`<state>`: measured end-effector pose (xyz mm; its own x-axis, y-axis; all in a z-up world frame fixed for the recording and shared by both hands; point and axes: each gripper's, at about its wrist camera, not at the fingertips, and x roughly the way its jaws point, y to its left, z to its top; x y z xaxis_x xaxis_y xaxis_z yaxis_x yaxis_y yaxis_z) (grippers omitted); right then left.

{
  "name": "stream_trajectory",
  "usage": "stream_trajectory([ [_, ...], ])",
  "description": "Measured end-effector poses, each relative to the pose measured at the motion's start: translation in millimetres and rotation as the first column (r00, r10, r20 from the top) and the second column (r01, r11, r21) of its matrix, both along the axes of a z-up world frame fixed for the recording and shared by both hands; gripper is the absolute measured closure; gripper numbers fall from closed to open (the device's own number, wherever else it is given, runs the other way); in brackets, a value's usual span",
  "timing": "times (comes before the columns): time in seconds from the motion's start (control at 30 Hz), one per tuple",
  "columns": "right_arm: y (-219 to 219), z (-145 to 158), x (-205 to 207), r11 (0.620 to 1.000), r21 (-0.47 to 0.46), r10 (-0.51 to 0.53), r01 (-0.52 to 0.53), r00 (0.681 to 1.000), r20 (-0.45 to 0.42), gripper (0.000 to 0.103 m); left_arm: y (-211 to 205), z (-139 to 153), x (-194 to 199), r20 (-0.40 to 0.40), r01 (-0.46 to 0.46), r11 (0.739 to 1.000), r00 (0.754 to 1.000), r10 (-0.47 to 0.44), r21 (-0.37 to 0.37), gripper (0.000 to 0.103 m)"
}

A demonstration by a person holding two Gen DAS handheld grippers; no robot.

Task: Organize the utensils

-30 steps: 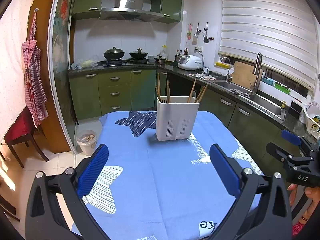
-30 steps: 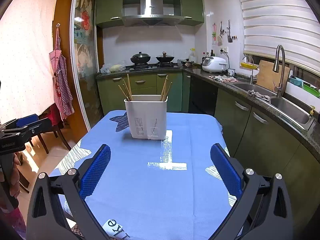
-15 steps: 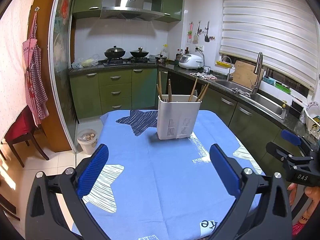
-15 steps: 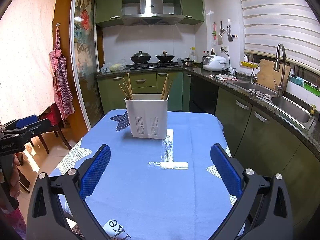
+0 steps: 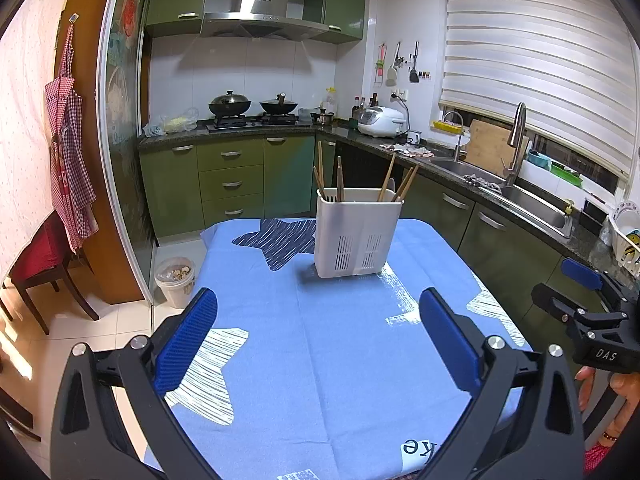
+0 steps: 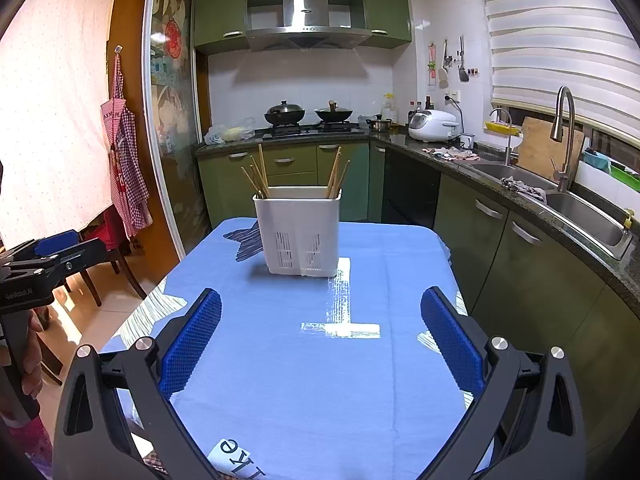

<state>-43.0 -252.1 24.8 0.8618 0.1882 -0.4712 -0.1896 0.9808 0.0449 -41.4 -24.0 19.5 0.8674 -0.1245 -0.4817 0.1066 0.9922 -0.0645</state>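
Observation:
A white slotted utensil holder (image 5: 357, 233) stands upright on the blue tablecloth (image 5: 340, 352) toward the table's far end; it also shows in the right wrist view (image 6: 299, 231). Several wooden chopsticks (image 5: 394, 182) (image 6: 258, 176) stick out of its two compartments. My left gripper (image 5: 318, 304) is open and empty, low over the table's near part. My right gripper (image 6: 320, 308) is open and empty at a similar distance. Each gripper shows at the edge of the other's view: the right one (image 5: 576, 308) and the left one (image 6: 44, 260).
Green cabinets and a dark counter with a sink (image 6: 580, 216) run along the right of the table. A stove with two woks (image 5: 252, 106) is at the back. A small bin (image 5: 174, 280) and a red chair (image 5: 36, 256) stand on the floor at left.
Both views have shifted slightly; the utensil holder sits a little more to the right and higher in the left wrist view. Both grippers stay open and empty.

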Motion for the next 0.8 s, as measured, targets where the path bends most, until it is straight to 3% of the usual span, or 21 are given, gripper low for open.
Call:
stream_trajectory([
  [0.8, 2.4, -3.0, -1.1, 1.0, 0.003, 0.004, -0.004, 1.0, 0.0, 0.004, 0.4, -0.7, 0.3, -0.002, -0.002, 1.0, 1.0, 0.002, 0.0, 0.007],
])
